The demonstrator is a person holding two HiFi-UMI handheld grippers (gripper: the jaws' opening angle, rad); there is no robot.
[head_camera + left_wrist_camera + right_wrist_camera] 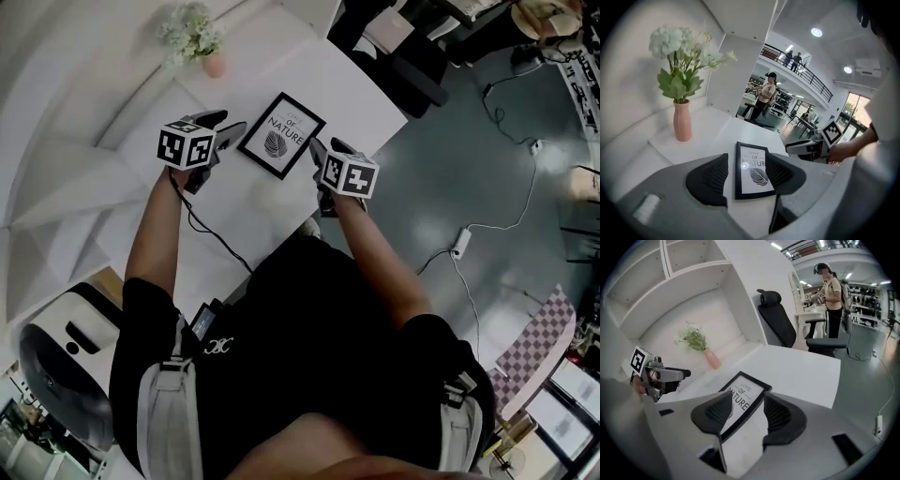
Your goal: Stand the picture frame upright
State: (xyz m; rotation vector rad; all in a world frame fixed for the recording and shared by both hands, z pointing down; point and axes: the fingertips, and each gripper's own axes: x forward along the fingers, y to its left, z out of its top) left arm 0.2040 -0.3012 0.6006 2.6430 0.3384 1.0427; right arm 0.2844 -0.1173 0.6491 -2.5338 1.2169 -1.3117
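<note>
A black picture frame (281,135) with a white leaf print lies flat on the white table (352,84). My left gripper (225,129) hovers at its left edge, open and holding nothing. At the frame's near right corner my right gripper (317,150) is open too. In the left gripper view the frame (752,171) shows between the spread jaws of the left gripper (746,161), untouched, with the right gripper (811,145) beyond it. In the right gripper view the frame (740,401) lies beyond the right gripper (747,399), and the left gripper (670,375) hangs further left.
A pink vase of white flowers (192,37) stands at the table's far left corner (682,119). A black office chair (776,317) sits past the table's far edge. Cables and a white power adapter (459,244) lie on the grey floor to the right.
</note>
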